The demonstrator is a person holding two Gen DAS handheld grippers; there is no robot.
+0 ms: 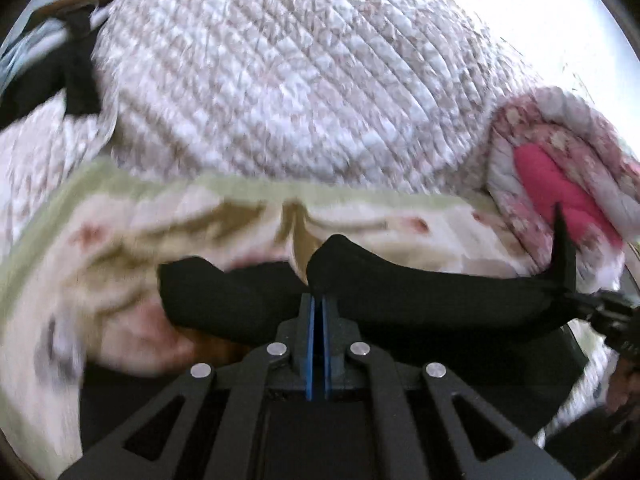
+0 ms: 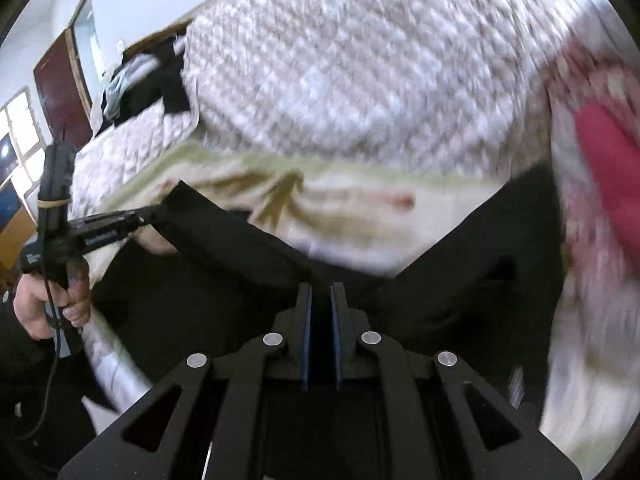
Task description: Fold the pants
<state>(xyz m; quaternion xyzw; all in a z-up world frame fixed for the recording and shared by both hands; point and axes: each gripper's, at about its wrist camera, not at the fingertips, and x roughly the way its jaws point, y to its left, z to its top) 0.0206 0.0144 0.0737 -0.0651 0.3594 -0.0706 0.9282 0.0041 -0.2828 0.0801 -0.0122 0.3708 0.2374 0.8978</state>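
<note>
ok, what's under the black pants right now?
Under the black pants a floral blanket lies over the quilted bedspread. What sits directly beneath the cloth below both claws is covered.

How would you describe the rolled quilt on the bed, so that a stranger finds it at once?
Start from the big white quilted bedspread that covers the bed. At its right edge, beyond the black pants pinched in the left gripper, lies the rolled quilt. It alone is bundled up, pale pink with small flowers outside and bright pink inside.
</note>
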